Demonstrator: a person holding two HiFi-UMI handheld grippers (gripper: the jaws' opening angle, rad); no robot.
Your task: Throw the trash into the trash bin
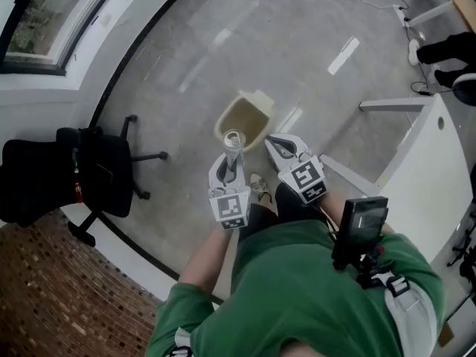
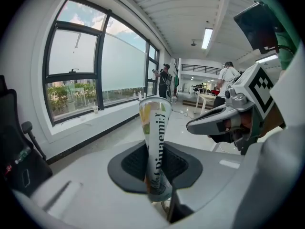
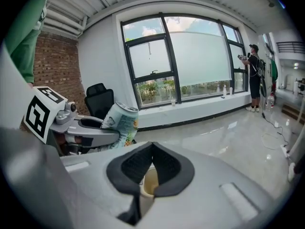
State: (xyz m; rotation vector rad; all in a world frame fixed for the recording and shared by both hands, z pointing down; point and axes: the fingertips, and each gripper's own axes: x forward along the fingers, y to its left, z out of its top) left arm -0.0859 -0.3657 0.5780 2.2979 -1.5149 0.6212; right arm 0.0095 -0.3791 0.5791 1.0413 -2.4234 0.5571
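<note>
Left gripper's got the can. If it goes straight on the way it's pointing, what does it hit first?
Most likely the trash bin: the left gripper, shut on the can, aims down towards its open mouth. Depth is unclear from above.

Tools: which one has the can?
The left tool: it is shut on the can. The right tool has its pads together with nothing between them.

Glossy metal can (image 2: 155, 137); polished reflective floor (image 1: 223, 43); rough brick wall (image 3: 52, 66).
</note>
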